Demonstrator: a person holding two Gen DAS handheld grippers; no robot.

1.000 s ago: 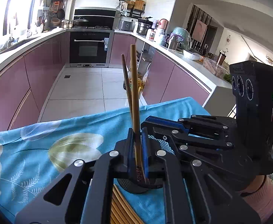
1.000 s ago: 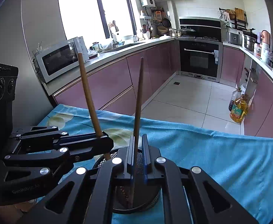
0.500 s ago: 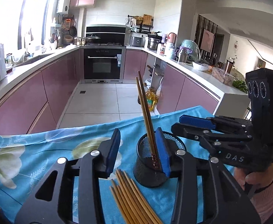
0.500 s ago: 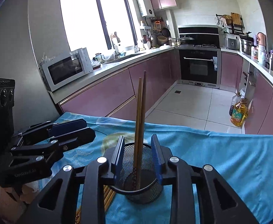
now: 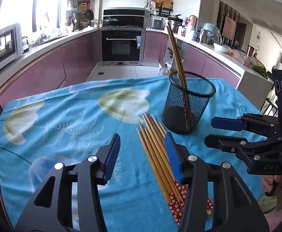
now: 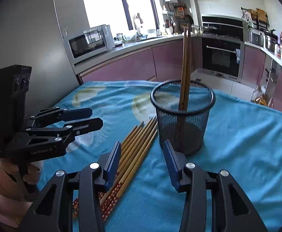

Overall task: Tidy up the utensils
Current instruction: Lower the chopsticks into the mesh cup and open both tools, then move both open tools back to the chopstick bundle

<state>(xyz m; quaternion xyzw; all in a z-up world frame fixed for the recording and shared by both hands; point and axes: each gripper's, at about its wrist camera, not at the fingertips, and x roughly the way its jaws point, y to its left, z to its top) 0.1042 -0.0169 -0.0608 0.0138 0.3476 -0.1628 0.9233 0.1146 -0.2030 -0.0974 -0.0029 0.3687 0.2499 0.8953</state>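
Two chopsticks (image 5: 176, 58) stand leaning in your mesh holder (image 5: 189, 104), which sits at about one o'clock from your left gripper (image 5: 143, 154) on the blue cloth (image 5: 63, 119). The loose chopsticks (image 5: 156, 150) lie flat at twelve o'clock, running under its right-hand finger. Both your grippers have just been opening; left and right gripper (image 6: 142, 158) stand spread, with nothing pinched. By my count most of the job remains: that whole bundle has to go in.
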